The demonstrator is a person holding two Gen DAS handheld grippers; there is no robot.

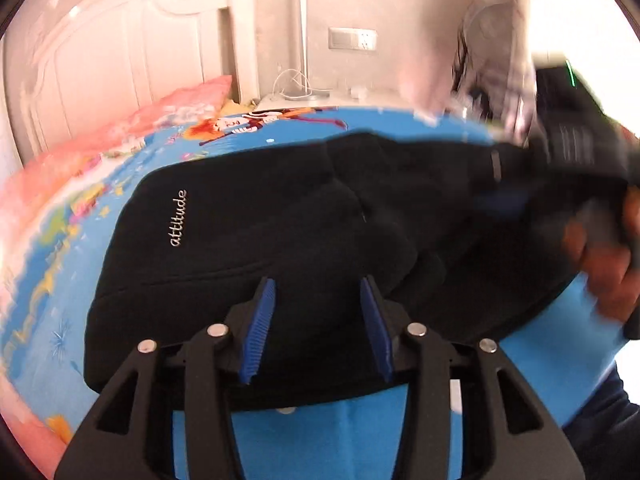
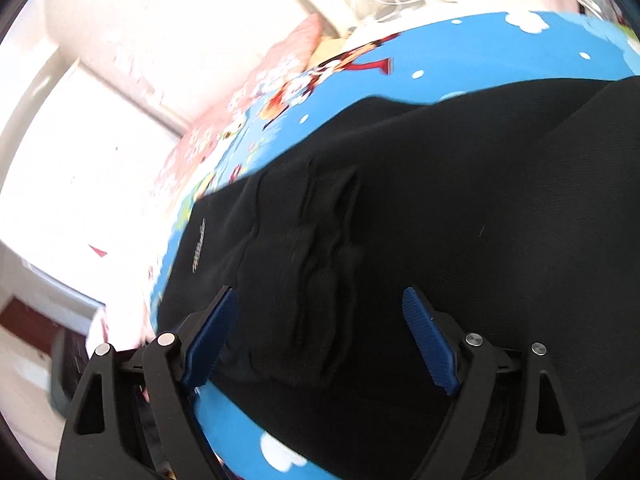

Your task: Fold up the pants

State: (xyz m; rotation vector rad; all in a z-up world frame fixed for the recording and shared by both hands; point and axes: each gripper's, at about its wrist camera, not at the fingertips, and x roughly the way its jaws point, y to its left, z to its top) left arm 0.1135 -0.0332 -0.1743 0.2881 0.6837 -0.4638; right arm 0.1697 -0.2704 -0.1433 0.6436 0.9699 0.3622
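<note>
Pants half folded on the bed, both grippers open – the fold can still slip.

The black pants (image 1: 256,248) lie in a thick, partly folded pile on the blue sheet (image 1: 328,436) of the bed, the "attitude" print at their left end. The left gripper (image 1: 318,328) stands over their near edge, its jaws partly open and holding nothing – cloth is seen between the blue pads (image 1: 258,330), but they do not press it. The right gripper (image 2: 320,344) hangs above the wrinkled middle of the pants, jaws wide and empty. I judge the risks so: a gripper that closes now may catch only the top layer, so the layers shift and the fold comes crooked; the wrinkles may be shut inside the next fold; the slippery-looking sheet may be pinched together with the cloth. The hand (image 1: 608,268) at the right is blurred, so its distance from the pile is unclear.
</note>
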